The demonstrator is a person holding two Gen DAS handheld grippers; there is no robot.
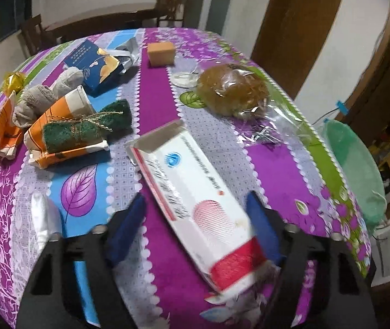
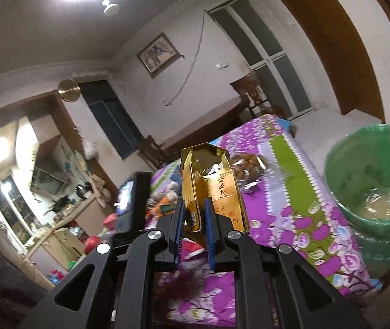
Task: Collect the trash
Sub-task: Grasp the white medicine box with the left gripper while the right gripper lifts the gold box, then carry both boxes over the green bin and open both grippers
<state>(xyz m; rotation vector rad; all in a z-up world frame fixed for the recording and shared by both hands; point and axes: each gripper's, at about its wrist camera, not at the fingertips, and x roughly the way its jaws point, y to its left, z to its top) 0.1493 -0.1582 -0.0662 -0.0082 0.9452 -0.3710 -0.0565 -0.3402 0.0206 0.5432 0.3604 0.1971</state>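
In the left wrist view my left gripper is open, its blue fingers either side of a white and red carton with an open far flap, lying on the flowered tablecloth. The right finger seems to touch the carton; the left one stands apart. In the right wrist view my right gripper is shut on a gold cigarette pack with its lid open, held upright above the table. The bin with a green bag stands to the right beside the table; it also shows in the left wrist view.
On the table lie orange wrappers, a green scouring pad, grey rolled cloths, a blue box, an orange block, a brown bun in clear wrap and a clear lid. Chairs and another table stand behind.
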